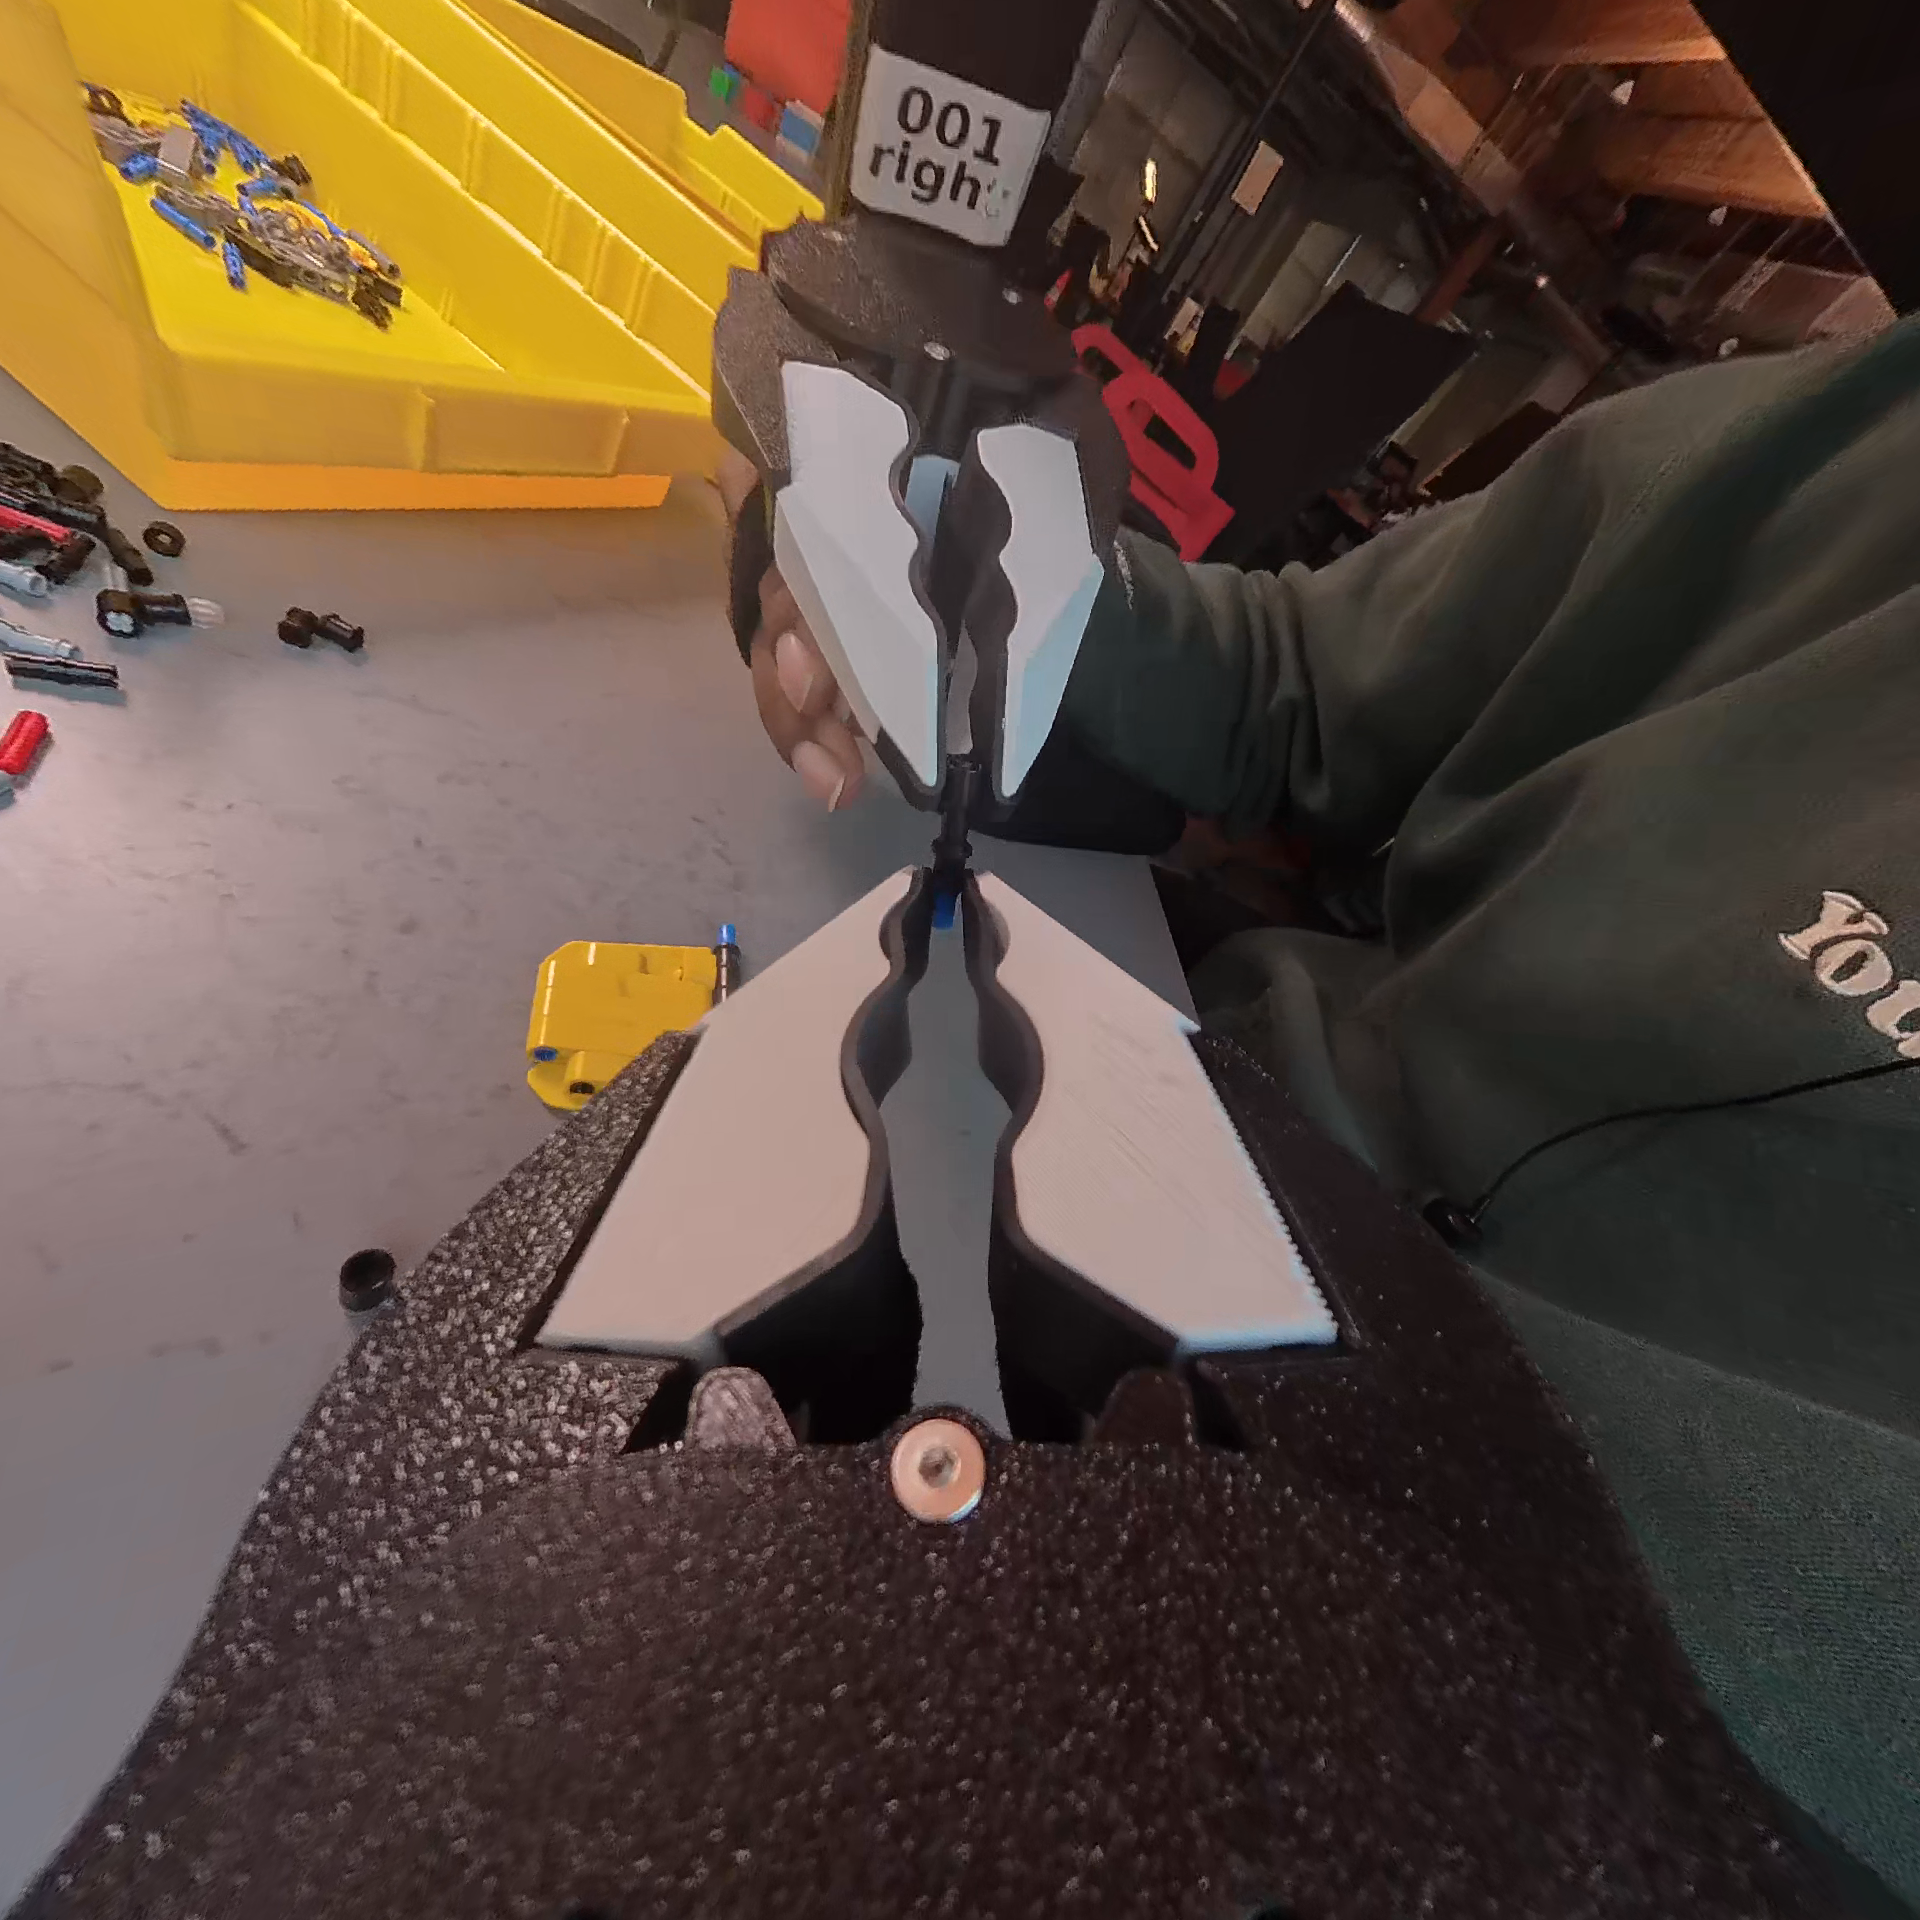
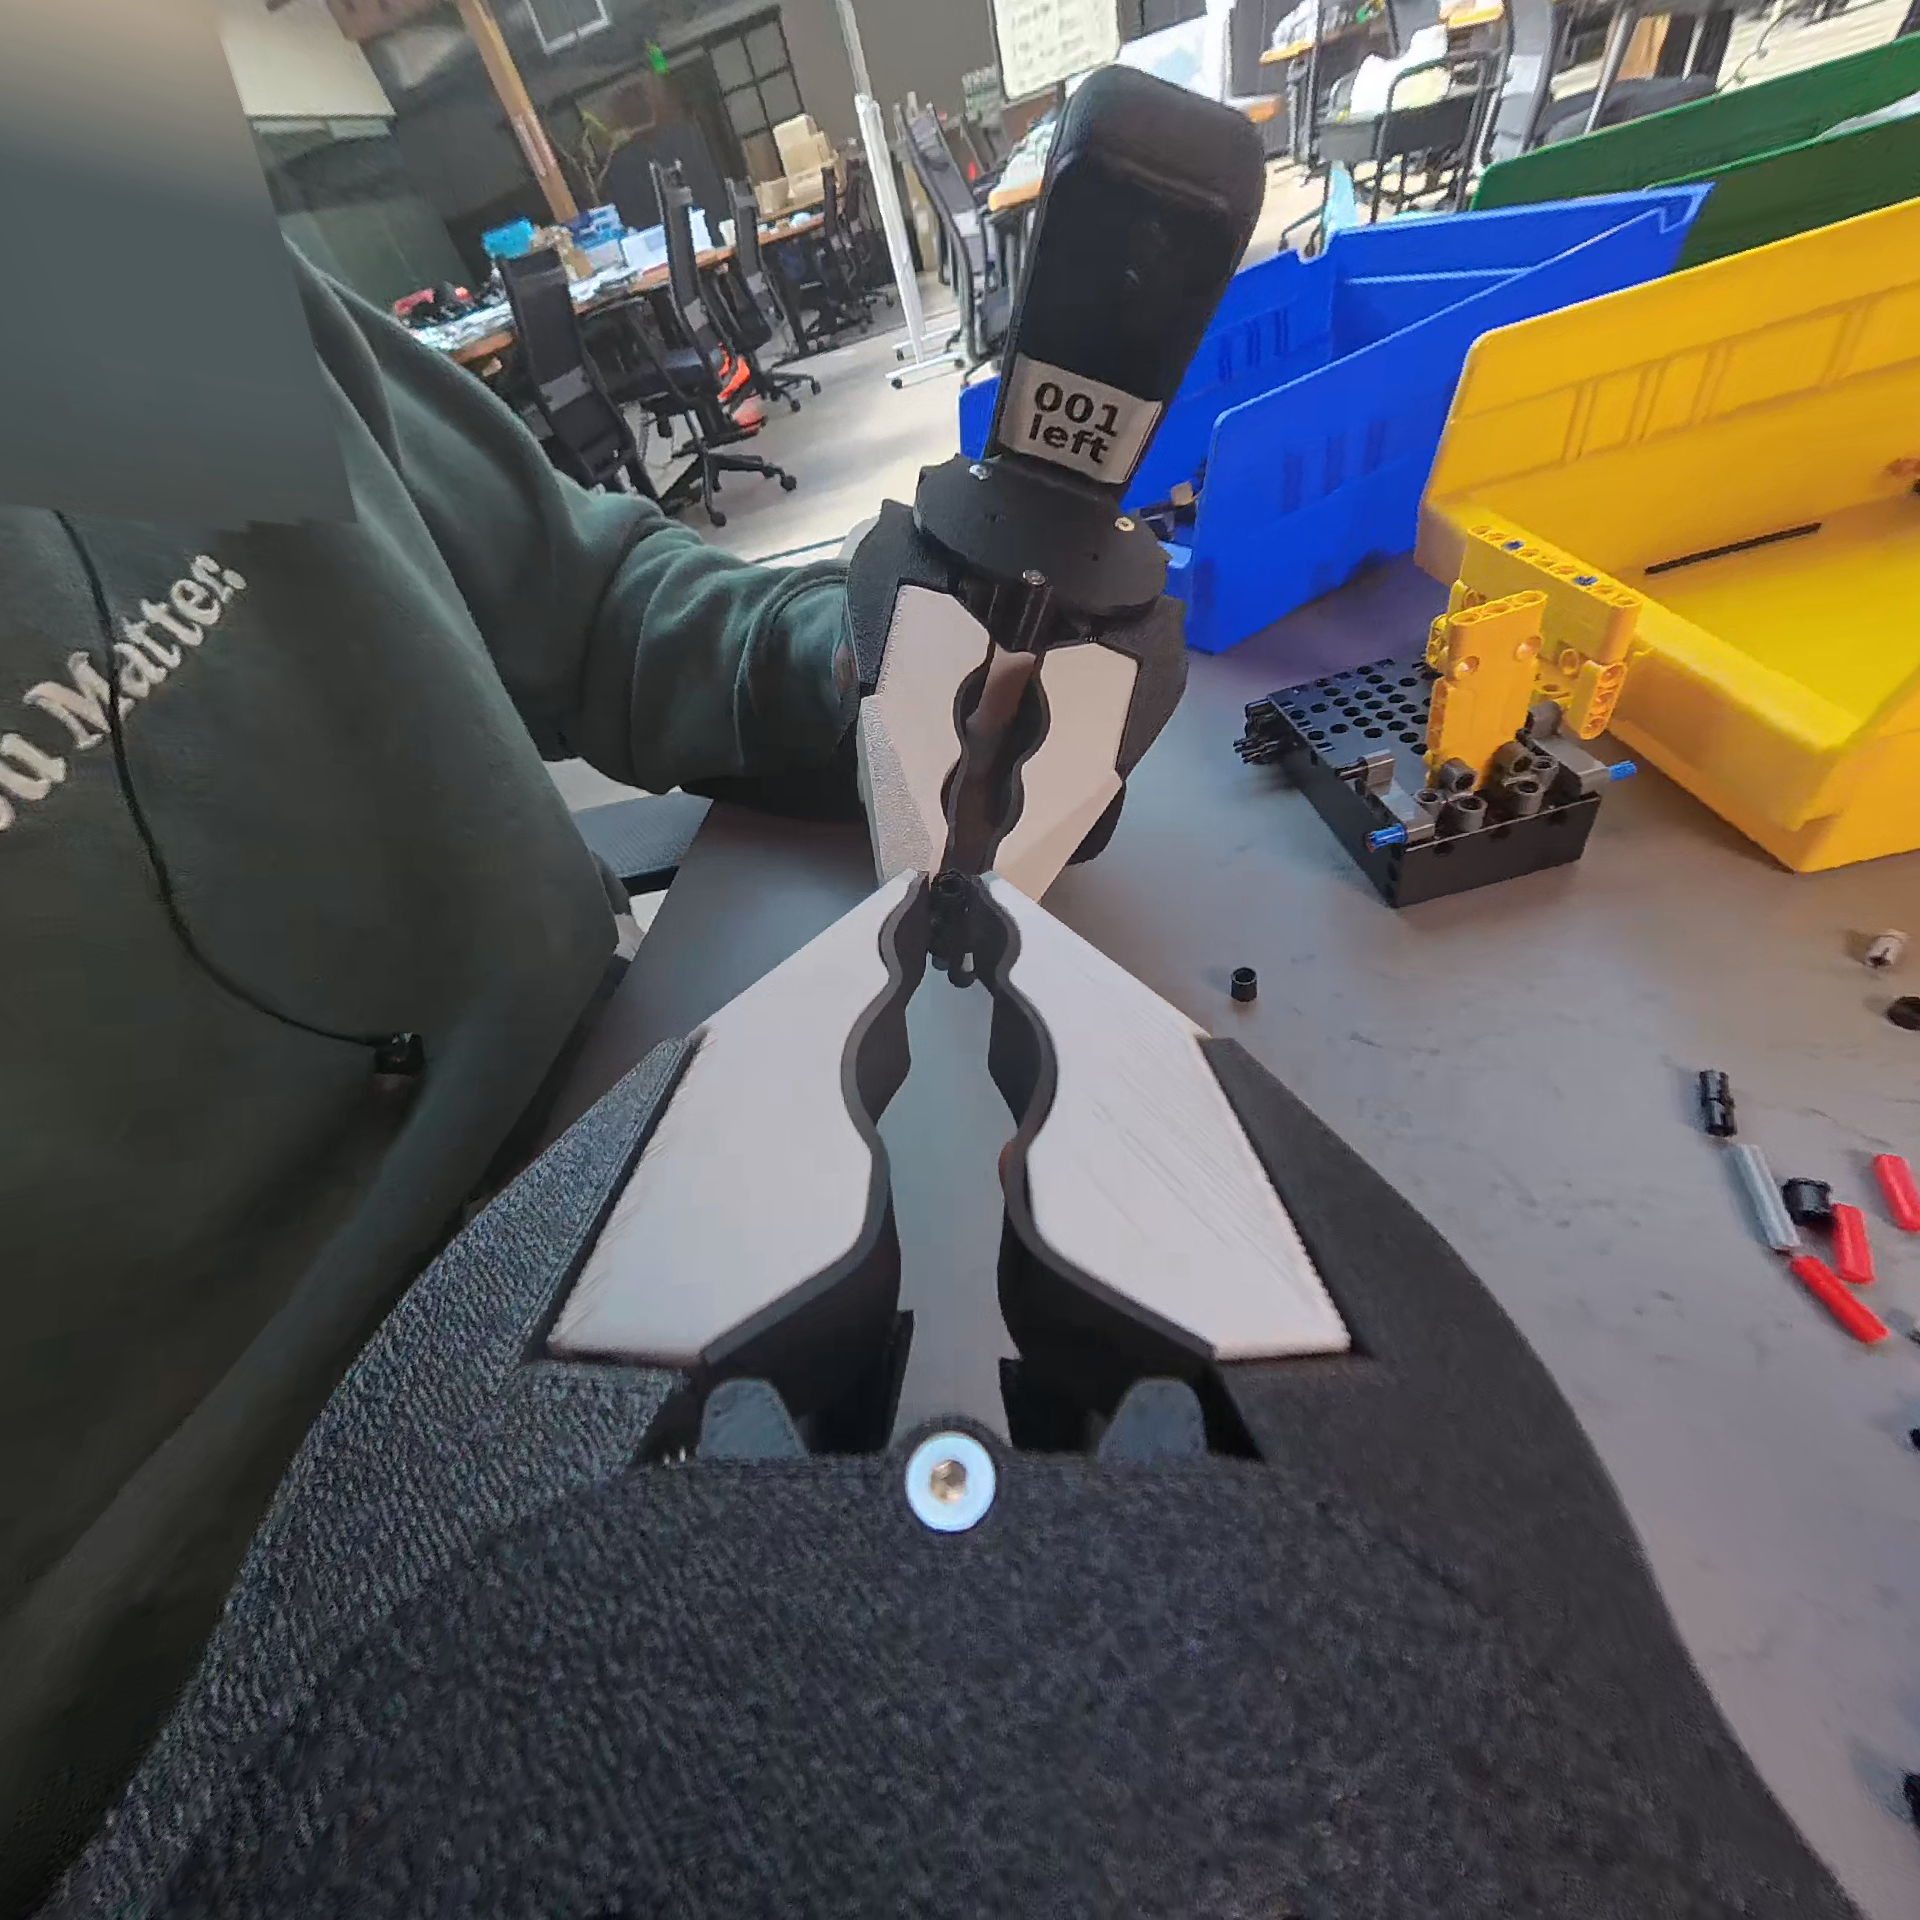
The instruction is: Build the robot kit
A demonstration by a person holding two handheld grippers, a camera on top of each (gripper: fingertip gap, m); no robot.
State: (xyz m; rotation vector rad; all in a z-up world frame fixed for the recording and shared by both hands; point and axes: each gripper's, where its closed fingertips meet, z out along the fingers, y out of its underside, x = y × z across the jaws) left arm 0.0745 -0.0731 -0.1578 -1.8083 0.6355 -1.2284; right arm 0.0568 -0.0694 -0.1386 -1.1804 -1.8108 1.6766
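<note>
I am looking along 2 hand-held grippers that meet tip to tip above a grey table (image 1: 416, 883).

My left gripper (image 1: 943, 902) is pinched on a small blue pin (image 1: 943, 910), held right at its fingertips. My right gripper (image 2: 951, 920), facing it, is pinched on a small black connector piece (image 2: 951, 914). In the left wrist view the black piece points toward the blue pin, and the 2 parts look touching or very nearly so; I cannot tell whether they are joined.

A person in a dark green sweatshirt (image 1: 1610, 779) holds both tools, and a hand (image 1: 800, 675) wraps the right gripper's handle.

Just left of my left gripper lies a yellow building-block part (image 1: 603, 1013) with a blue-tipped pin at its edge. A small black ring (image 1: 366, 1276) lies nearer the camera. Further off stands a yellow bin (image 1: 416, 343) holding a heap of blue and black pieces, with loose black and red pieces on the table beside it.

In the right wrist view, a black perforated plate with a yellow frame (image 2: 1455, 748) built on it stands to the right, in front of yellow and blue bins (image 2: 1403, 343). Loose red pieces (image 2: 1839, 1247) lie well apart from the grippers.
</note>
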